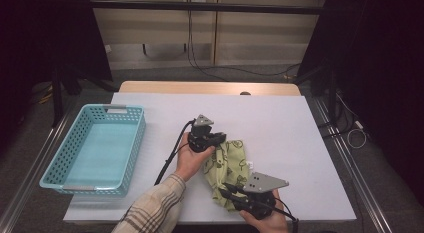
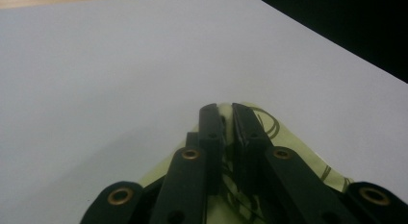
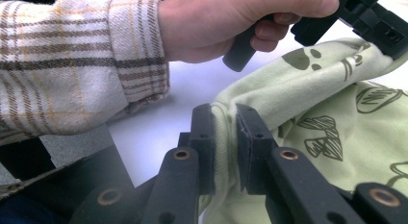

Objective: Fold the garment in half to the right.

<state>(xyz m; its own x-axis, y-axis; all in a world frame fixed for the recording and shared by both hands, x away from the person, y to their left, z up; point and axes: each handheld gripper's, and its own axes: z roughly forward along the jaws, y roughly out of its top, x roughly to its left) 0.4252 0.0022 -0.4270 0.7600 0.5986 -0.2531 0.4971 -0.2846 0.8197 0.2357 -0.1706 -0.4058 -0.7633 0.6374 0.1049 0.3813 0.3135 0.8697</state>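
The left tongs (image 2: pixel 225 108) are closed on an edge of a pale green printed cloth (image 2: pixel 293 142), a thin fold of the fabric being pinched between the two black jaws in the left gripper view, with the white counter (image 2: pixel 120 75) stretching beyond them. In the high view the left tongs (image 1: pixel 218 138) are seen at the far end of the cloth (image 1: pixel 227 168), held by the left hand (image 1: pixel 190 160), whose plaid sleeve (image 1: pixel 152 208) comes in from the bottom edge. The right tongs (image 3: pixel 225 116) are likewise clamped on the cloth (image 3: pixel 332 118), a raised ridge of fabric being gripped between the jaws in the right gripper view, where the left hand (image 3: pixel 226 22) and its sleeve (image 3: pixel 72 60) are seen just beyond. In the high view the right tongs (image 1: pixel 226 189) are seen at the near end of the cloth, held by the right hand (image 1: pixel 267 220) at the bottom edge. The cloth is bunched between the two tongs, near the front middle of the counter (image 1: pixel 280 123). A light blue perforated basket (image 1: pixel 55 168) is set at the counter's left edge, well apart from the cloth.
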